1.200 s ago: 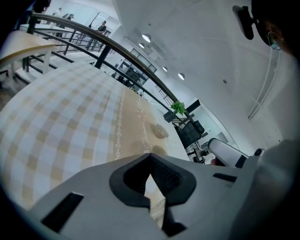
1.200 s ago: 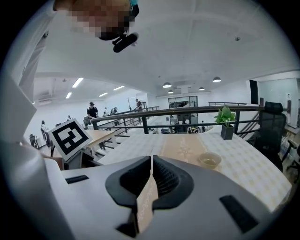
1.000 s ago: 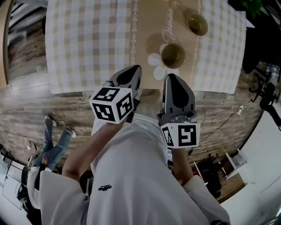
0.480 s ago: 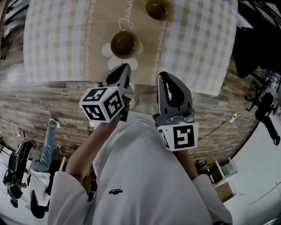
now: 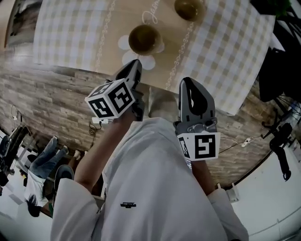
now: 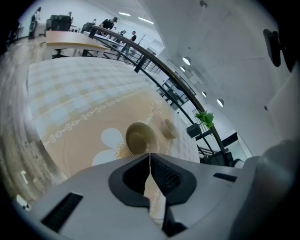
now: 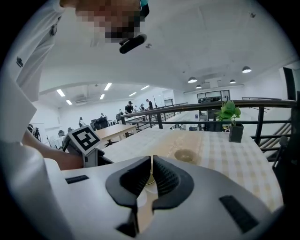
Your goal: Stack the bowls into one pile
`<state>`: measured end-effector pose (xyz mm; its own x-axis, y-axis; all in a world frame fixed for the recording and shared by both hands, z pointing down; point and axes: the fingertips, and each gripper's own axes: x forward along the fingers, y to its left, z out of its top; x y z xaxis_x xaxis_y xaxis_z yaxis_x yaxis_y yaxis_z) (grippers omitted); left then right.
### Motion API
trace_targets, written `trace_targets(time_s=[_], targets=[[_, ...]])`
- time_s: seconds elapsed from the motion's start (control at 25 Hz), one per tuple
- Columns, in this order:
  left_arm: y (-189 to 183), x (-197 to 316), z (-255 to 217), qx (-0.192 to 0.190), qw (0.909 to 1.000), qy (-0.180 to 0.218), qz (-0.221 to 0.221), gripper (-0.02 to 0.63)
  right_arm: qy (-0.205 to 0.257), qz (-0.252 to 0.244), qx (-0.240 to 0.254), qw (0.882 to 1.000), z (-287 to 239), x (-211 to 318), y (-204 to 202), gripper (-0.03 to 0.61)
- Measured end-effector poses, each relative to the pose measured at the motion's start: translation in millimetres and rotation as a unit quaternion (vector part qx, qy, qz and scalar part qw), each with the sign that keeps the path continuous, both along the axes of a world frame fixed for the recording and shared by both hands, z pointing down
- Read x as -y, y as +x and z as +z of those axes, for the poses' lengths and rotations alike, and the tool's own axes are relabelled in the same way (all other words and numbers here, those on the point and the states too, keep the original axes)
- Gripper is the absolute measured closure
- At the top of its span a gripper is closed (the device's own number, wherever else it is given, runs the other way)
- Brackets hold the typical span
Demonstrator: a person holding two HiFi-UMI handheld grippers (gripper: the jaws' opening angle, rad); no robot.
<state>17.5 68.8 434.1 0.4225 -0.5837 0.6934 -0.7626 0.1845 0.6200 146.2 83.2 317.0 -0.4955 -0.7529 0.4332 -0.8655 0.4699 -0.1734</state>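
Two unstacked on table (image 5: 70, 33) — near bowl (image 5: 145, 39), far bowl (image 5: 189, 8)

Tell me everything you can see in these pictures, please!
Near round olive-green bowl: one, olive green, on the white flower print.
Far round olive-green bowl: one, olive green, further along the tan strip, apart from the near one.
Checked tablecloth: one, beige and white with a tan middle strip, over the table.
Wooden plank floor: one, grey-brown, below the table's edge.
Potted plant: one, green, by the railing past the table.
Person's shirt: one, white, bottom of the head view.
Left gripper: one, grey, shut, empty.
Right gripper: one, grey, shut, empty.
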Motion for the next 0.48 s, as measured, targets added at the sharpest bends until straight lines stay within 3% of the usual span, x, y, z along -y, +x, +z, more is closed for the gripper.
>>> trace_targets(time_s=[0.48], targets=[[-19.8, 20.5, 44.9, -0.024, 0.9956, -0.043, -0.08, 0.589, -0.033, -0.026, 0.0, 0.999, 25.5, 15.2, -18.1, 0.537]])
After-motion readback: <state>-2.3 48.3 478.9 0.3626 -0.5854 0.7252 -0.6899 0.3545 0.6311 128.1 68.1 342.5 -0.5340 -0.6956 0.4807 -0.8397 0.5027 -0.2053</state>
